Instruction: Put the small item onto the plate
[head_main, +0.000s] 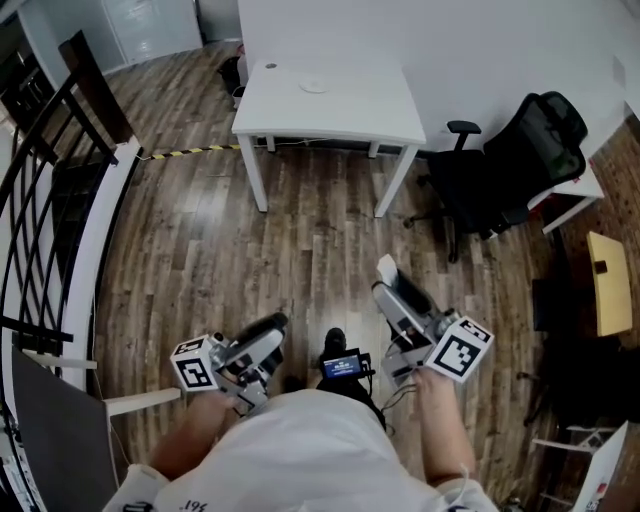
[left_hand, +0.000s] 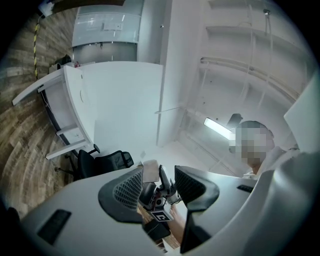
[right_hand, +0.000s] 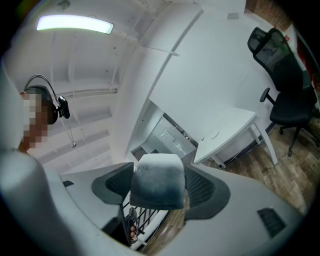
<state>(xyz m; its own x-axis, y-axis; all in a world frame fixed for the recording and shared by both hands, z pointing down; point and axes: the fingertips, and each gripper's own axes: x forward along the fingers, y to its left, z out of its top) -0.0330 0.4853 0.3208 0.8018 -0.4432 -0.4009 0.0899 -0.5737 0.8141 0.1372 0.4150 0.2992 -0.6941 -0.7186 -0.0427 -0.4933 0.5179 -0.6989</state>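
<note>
Head view is looking steeply down at floor (head_main: 300, 245); both gripper views are tilting ceilingward. All are sharing distant white table (head_main: 345, 110), black chair (head_main: 525, 160); left view is facing right gripper (left_hand: 156, 175).

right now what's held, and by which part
Right tongs pinch a small grey-white block by its opposite sides; left tongs open, empty.

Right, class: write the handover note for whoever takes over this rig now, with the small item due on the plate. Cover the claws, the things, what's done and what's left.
Left claw: open, nothing between its jaws, held low near the person's body.
Right claw: shut on the small item, a pale grey block.
Plate: on the white table, across the wooden floor, well away from both claws; it looks bare.
Done: the item is in the grip.
Left: go to the table, set the item on the plate, open the right claw.
</note>
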